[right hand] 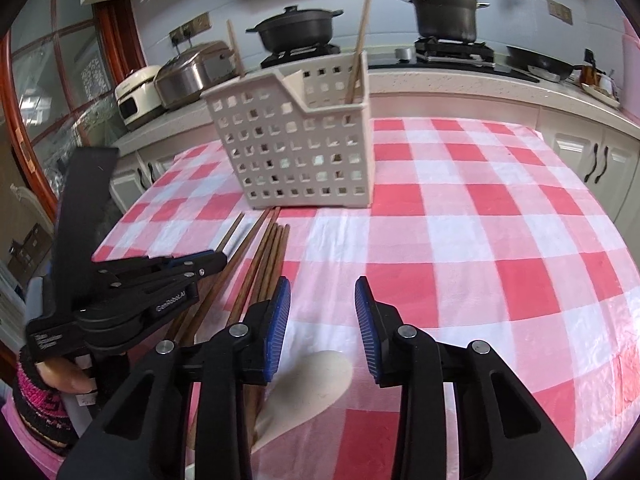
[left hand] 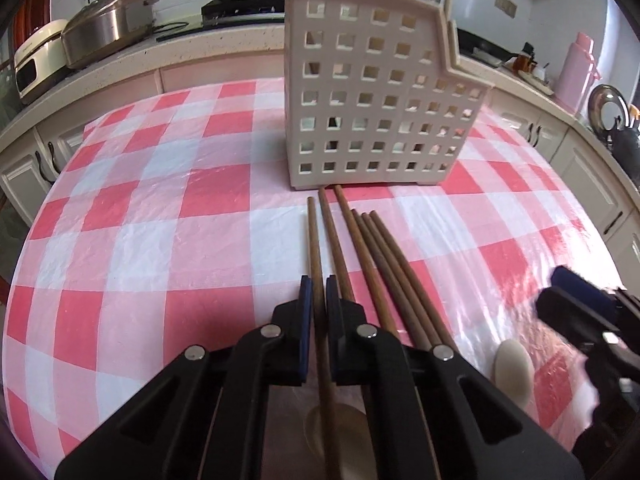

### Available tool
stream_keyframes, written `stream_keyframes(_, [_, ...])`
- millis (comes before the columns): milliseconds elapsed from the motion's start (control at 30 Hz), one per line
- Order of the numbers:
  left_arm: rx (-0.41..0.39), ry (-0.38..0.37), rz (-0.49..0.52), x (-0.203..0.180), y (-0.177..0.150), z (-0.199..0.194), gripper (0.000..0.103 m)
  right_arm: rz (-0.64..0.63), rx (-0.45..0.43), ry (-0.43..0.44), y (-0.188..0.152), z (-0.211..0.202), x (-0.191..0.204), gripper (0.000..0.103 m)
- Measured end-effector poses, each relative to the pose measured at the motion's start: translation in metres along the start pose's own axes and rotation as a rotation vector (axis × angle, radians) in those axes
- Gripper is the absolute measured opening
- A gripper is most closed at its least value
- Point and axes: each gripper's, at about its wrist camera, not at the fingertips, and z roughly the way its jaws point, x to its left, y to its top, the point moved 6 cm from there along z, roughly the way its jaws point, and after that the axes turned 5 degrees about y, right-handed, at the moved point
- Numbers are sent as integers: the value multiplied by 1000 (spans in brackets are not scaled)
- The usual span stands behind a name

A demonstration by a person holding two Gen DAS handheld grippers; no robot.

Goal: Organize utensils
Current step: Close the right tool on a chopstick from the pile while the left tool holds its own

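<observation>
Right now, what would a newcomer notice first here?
The white perforated caddy standing on the pink checked tablecloth, with wooden chopsticks fanned out in front of it. The left claw is shut on one chopstick; the right claw hangs open over a pale spoon.

Six brown wooden chopsticks [left hand: 360, 248] lie side by side on the checked tabletop [left hand: 160, 200] — far tips almost at the foot of the white perforated holder [left hand: 372, 100]. That holder stands upright with two chopsticks [right hand: 358, 44] leaning inside. A pale spoon [right hand: 320, 380] lies near, right of the bundle.
</observation>
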Motion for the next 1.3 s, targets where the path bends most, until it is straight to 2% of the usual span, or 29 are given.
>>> stream_keyframes(333, [-96, -27, -55, 25, -7, -42, 6, -74, 119, 27, 0, 34, 28, 23])
stream_keyframes(733, [-225, -48, -135, 58, -9, -88, 6, -101, 196, -16, 1, 57, 34, 15])
stream_keyframes(1167, [-233, -57, -152, 64, -17, -89, 6, -158, 241, -92, 11, 82, 36, 14])
stream_keyframes(1300, [-233, -54, -151, 64, -16, -90, 6, -143, 233, -92, 11, 80, 34, 10])
